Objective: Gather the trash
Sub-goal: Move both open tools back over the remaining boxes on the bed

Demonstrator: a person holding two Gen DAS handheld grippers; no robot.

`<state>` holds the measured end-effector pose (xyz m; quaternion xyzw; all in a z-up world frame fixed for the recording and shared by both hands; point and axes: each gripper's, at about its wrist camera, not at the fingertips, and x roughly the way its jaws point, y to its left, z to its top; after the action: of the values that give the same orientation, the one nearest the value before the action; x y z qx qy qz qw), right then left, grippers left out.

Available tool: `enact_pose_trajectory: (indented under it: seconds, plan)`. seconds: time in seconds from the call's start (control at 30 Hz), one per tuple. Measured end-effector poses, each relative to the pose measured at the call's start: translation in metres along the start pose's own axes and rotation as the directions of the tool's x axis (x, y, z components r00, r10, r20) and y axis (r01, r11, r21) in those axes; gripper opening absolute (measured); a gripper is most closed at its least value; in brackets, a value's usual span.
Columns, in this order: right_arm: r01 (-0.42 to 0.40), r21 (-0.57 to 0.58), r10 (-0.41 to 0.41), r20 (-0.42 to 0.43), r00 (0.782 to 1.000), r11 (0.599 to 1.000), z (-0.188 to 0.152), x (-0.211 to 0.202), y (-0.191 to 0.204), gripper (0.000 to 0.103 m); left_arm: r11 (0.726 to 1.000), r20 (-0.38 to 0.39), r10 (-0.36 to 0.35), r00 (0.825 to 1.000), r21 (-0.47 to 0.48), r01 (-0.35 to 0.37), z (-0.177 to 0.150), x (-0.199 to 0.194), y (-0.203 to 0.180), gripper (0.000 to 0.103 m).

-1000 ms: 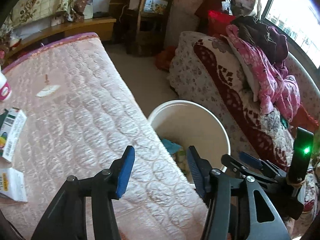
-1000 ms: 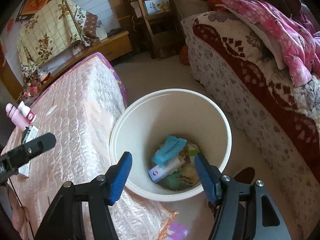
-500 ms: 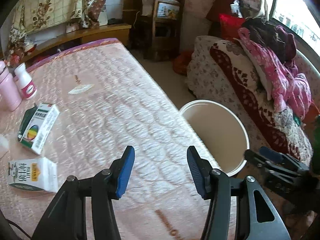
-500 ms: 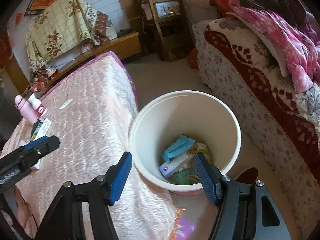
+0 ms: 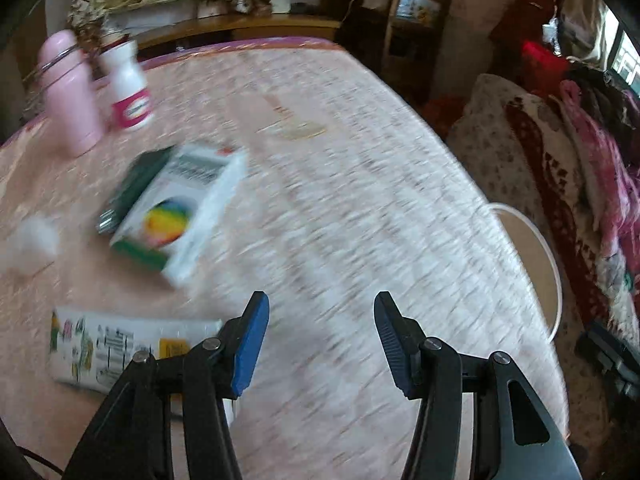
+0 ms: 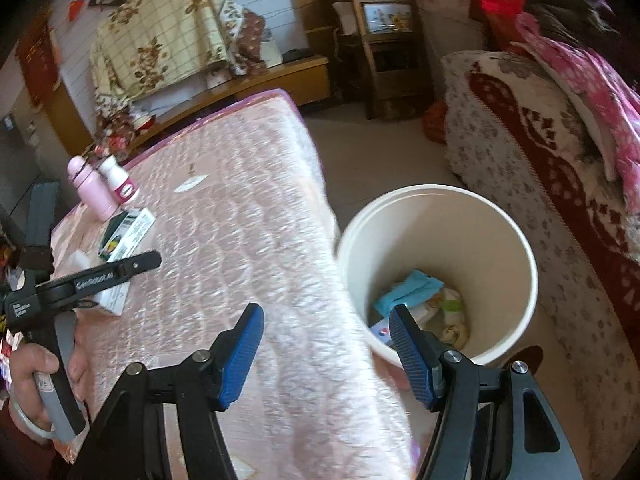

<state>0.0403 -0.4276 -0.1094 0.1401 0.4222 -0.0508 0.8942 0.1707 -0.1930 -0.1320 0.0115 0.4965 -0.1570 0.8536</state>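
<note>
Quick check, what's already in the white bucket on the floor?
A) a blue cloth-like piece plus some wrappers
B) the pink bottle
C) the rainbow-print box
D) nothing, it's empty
A: the right wrist view looks into the bucket and shows a blue piece lying on pale wrappers, while the pink bottle and the rainbow-print box sit on the quilted table.

A wooden chair (image 6: 384,40) stands at twelve o'clock on the beige floor (image 6: 372,160); daylit window (image 5: 624,64) at two.

White bin (image 6: 516,240) on floor beside bed, holding trash; two cartons (image 5: 176,216) (image 5: 120,344) flat on quilt.
</note>
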Motion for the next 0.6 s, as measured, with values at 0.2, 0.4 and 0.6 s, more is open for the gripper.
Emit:
enact_pose_trajectory:
  seconds: [0.2, 0.4, 0.6]
  plan:
    - [-0.045, -0.048, 0.044, -0.013, 0.999, 0.998, 0.0, 0.005, 0.032, 0.07, 1.0, -0.041, 0.026, 0.999, 0.007, -0.025, -0.048, -0.035, 0.054, 0.056]
    - [-0.11, -0.122, 0.104, -0.049, 0.993, 0.986, -0.009, 0.015, 0.079, 0.07, 0.995, -0.04, 0.049, 0.998, -0.081, -0.052, -0.084, -0.072, 0.114, 0.056]
    - [-0.167, -0.168, 0.154, -0.092, 0.984, 0.971, -0.015, 0.034, 0.127, 0.07, 0.989, 0.032, 0.031, 0.999, -0.146, -0.026, -0.098, -0.109, 0.143, 0.061]
